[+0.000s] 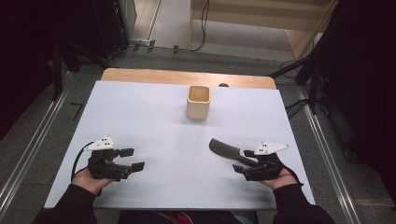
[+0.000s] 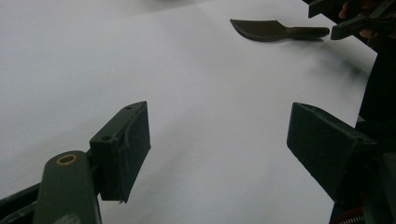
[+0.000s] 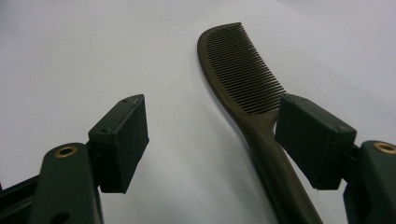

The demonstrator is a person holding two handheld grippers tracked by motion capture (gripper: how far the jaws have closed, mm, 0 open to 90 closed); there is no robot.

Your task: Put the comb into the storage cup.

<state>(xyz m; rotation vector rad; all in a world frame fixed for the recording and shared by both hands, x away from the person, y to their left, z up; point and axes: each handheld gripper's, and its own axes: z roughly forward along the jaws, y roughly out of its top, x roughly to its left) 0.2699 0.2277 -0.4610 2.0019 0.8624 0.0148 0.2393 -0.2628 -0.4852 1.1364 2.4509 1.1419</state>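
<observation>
- At the lower left of the high view, the left gripper (image 1: 132, 159) is held by a hand (image 1: 88, 179) low over the white table (image 1: 154, 126), its jaws spread wide with nothing between them
- In the left gripper view, only bare white surface is seen between the two parted black jaws, while the dark comb (image 2: 275, 30) is seen at the upper right of the frame
- Above centre in the high view, a cream square cup (image 1: 199, 102) is seen standing upright near the table's far edge, well apart from both grippers
- At the lower right of the high view, the comb (image 1: 225, 150) is seen lying flat on the table, its handle reaching into the right gripper (image 1: 243, 161)
- In the right gripper view, the right gripper's jaws are shown wide open; the comb's handle (image 3: 280, 172) is seen just beside the right-hand jaw, not clamped; whether it is touched cannot be told
</observation>
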